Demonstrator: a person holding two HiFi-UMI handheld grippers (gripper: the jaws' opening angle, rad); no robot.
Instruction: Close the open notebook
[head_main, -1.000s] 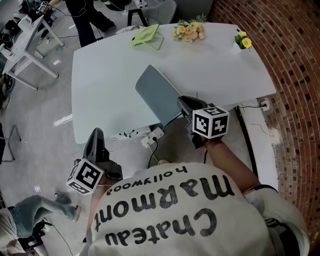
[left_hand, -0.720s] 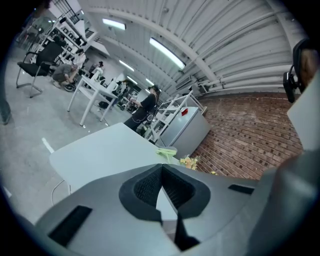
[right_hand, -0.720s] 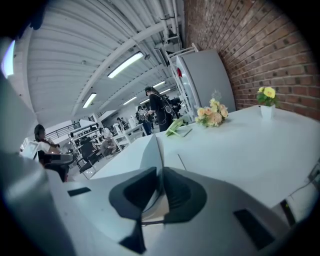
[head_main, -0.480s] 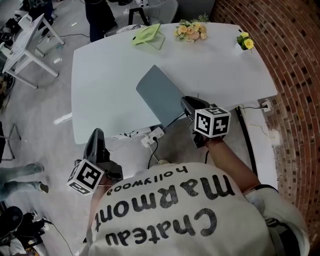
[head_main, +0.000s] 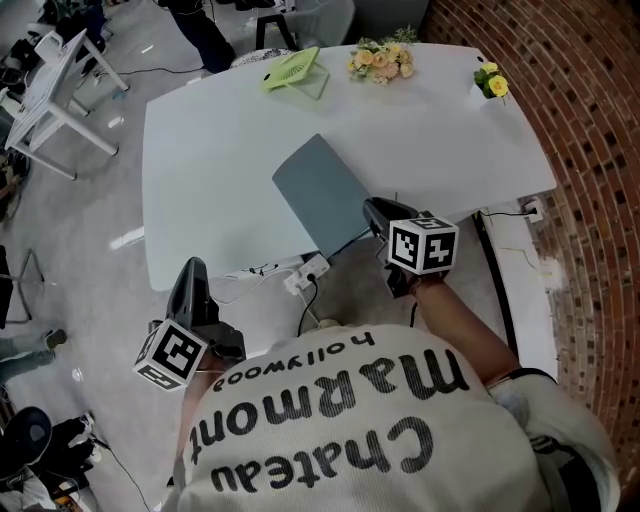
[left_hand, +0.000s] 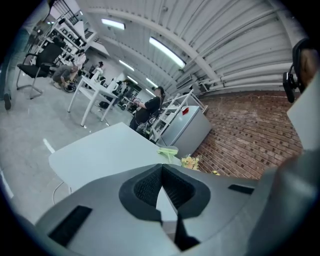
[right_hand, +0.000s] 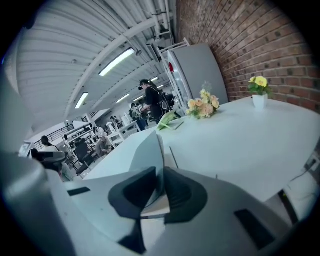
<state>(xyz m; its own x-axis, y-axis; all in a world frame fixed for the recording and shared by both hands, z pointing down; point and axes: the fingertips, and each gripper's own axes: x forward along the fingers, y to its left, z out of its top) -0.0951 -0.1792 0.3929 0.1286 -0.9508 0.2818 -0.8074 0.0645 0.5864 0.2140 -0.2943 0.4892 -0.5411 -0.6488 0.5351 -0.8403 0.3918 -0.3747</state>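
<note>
Notebook (head_main: 322, 190) cover clamped in right hand-held gripper (head_main: 374, 212).
Notebook lies at the near edge of the white tabletop (head_main: 220, 150), with its grey cover raised at a tilt above the white pages. The right hand-held gripper's pads are clenched on the cover's near edge, and the cover runs up between them. The left hand-held gripper (head_main: 192, 268) hangs clear of the tabletop, in front of its near edge, jaws pressed together with nothing between them. Flower bunch (head_main: 378, 62) stands at the far edge, well apart from the notebook.
</note>
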